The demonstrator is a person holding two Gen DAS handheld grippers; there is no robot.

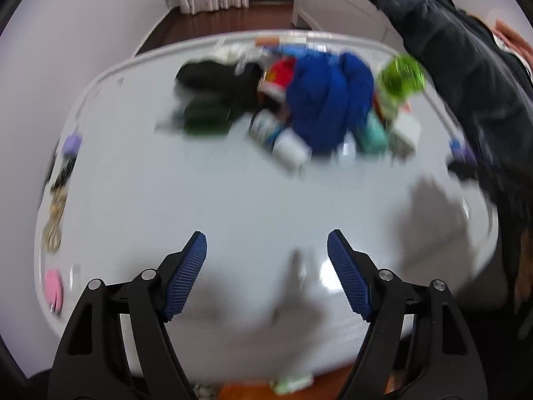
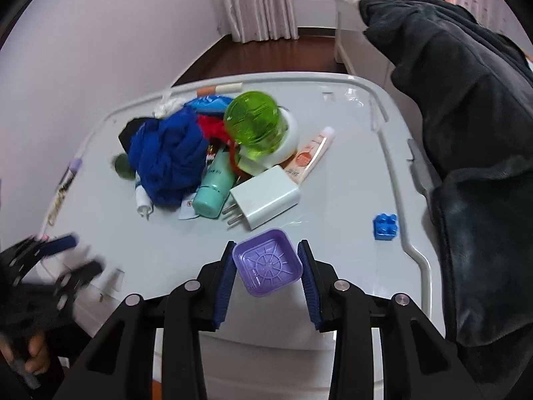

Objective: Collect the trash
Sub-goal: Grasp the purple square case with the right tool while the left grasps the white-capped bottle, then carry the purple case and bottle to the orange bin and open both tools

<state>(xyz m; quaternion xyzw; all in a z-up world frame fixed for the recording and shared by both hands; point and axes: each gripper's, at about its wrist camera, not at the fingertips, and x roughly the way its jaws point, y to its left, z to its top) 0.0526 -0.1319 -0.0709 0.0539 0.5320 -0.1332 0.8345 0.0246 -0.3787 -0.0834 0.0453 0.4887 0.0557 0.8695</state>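
Two blue pads of the right gripper (image 2: 266,278) are pinching the purple tray (image 2: 268,266) just above the table's (image 2: 349,153) near edge, while the left gripper (image 1: 266,273) is hanging spread and empty.

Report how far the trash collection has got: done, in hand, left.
Done: nothing visibly collected; no bin shows in either view.
In hand: the right gripper has a purple plastic tray between its pads, apparently gripped. The left gripper is open and empty.
Left: the pile on the white table, including a blue cloth, green lid, white charger and tubes, plus a blue brick.
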